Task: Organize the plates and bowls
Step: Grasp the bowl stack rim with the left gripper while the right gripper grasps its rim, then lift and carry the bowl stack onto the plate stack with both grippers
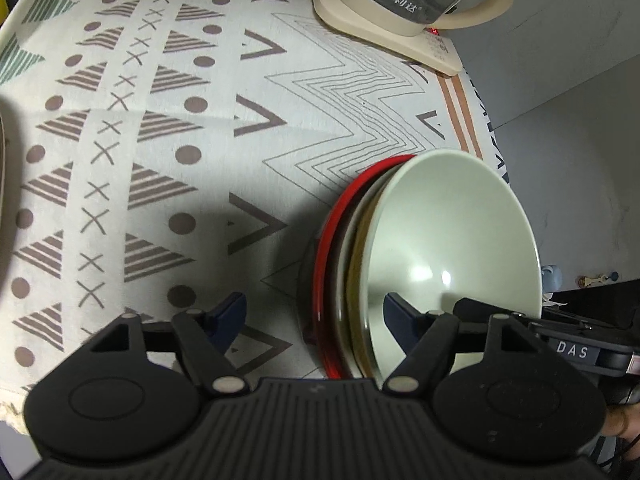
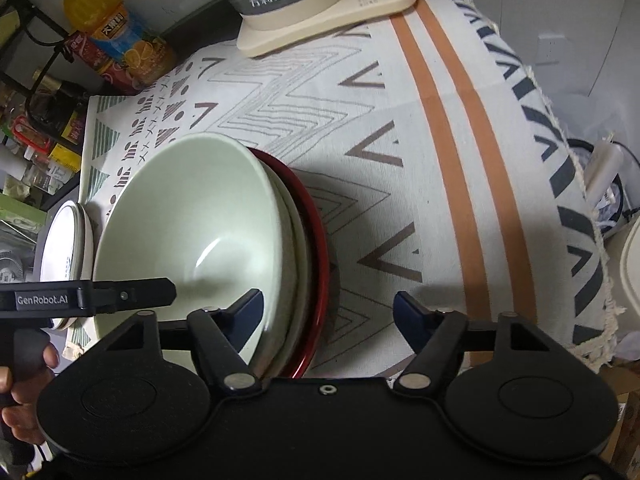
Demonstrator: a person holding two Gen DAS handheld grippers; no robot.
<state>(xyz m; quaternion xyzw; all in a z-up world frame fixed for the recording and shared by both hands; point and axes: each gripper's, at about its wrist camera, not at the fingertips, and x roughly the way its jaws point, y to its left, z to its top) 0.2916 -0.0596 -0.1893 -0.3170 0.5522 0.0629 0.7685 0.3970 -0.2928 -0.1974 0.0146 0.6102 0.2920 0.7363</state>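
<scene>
My left gripper (image 1: 316, 316) hangs with its jaws apart, straddling the left rim of the stack: one dark blue pad (image 1: 230, 314) sits over the cloth outside the dishes, the other shows against the inside of the top bowl, and neither presses on anything that I can see. My right gripper (image 2: 328, 312) mirrors it at the opposite rim, jaws likewise parted and gripping nothing, one pad (image 2: 250, 308) over the bowl's inner wall and one beyond the red edge.

The stack stands on the patterned fabric tabletop (image 1: 160, 140), near its front right corner: a pale green glazed ceramic bowl (image 1: 452, 236) nested on top, a cream plate with a brownish rim (image 1: 352, 264) under it, and a glossy red round plate (image 1: 324, 264) at the bottom. A white round plate (image 2: 66, 248) lies just beside the stack, and a glass electric kettle on a cream base (image 2: 320, 12) stands well behind.

I judge the load rigid, brittle and fairly heavy for a rim pinch. The glaze looks slick, so the pieces could slide on one another if tilted. The safest hold seems to be both rims at once, opposite each other, kept level.
</scene>
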